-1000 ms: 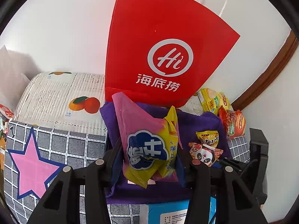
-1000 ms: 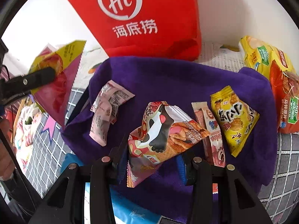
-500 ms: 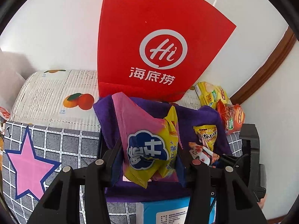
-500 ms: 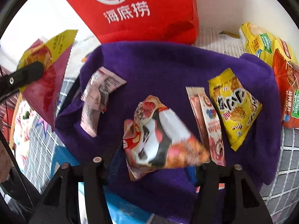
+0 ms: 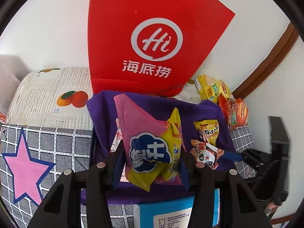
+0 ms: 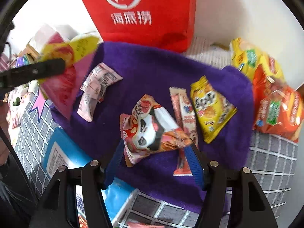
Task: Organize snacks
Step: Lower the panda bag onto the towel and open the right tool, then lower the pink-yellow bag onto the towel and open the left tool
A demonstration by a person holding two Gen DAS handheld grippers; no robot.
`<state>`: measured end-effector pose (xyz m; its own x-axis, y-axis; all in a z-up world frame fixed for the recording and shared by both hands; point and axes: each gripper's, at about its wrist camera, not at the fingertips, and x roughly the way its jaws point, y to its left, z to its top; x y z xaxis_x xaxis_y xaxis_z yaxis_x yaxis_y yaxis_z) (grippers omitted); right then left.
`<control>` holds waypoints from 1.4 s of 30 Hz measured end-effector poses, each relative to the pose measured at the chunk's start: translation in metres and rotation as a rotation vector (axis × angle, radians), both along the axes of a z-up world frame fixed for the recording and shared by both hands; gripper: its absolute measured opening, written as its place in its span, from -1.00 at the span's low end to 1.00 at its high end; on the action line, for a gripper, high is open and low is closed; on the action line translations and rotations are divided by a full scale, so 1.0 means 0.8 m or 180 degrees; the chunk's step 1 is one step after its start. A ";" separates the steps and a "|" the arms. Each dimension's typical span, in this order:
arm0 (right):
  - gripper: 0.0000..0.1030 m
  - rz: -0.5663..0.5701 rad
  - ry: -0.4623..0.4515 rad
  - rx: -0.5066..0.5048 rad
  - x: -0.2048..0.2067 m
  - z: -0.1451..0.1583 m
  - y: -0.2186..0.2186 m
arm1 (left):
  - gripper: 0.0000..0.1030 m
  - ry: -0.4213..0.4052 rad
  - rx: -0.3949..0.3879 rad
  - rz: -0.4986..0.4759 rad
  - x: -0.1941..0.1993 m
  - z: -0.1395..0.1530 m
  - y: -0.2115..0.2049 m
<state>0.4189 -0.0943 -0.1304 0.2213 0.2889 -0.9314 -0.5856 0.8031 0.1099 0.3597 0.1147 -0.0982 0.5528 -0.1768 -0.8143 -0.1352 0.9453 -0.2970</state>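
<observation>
Two chip bags (image 6: pixel 266 87) beside purple towel (image 6: pixel 152 72).

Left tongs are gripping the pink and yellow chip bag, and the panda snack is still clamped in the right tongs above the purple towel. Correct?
Not quite. The right wrist view shows the right tongs open, having just been opening, and the panda snack lies loose on the purple towel. The left tongs do grip the pink and yellow chip bag.

Both wrist cameras look steeply down along their fingers, close above the fuzzy purple cloth (image 5: pixel 212 112) (image 6: pixel 152 72). Both views share it, the upright red paper bag (image 5: pixel 152 28) (image 6: pixel 144 24) and the panda-print snack packet (image 5: pixel 206 154) (image 6: pixel 150 131).
</observation>
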 end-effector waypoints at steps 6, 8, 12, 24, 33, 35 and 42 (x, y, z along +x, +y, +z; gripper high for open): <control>0.26 -0.0249 -0.0352 0.0196 -0.005 0.051 -0.032 | -0.10 0.0108 0.0037 -0.0077 0.006 -0.013 -0.015; 0.26 -0.0356 -0.0430 0.0304 -0.002 0.064 -0.044 | -0.10 0.0146 0.0062 -0.0095 0.008 -0.018 -0.020; 0.26 -0.0526 -0.0611 0.0418 -0.006 0.079 -0.049 | -0.09 0.0221 0.0095 -0.0133 0.013 -0.028 -0.028; 0.25 -0.0960 -0.0666 0.0614 0.003 0.089 -0.075 | -0.08 0.0354 0.0444 -0.0197 0.024 -0.051 -0.057; 0.25 -0.0941 -0.0644 0.0538 0.004 0.084 -0.070 | 0.09 0.0381 0.0486 -0.0237 0.029 -0.058 -0.066; 0.25 -0.0931 -0.0639 0.0519 0.004 0.084 -0.069 | 0.16 0.0415 0.0512 -0.0203 0.030 -0.058 -0.065; 0.25 -0.0854 -0.0671 0.0496 0.000 0.085 -0.063 | 0.29 0.0297 0.0417 -0.0160 0.025 -0.037 -0.054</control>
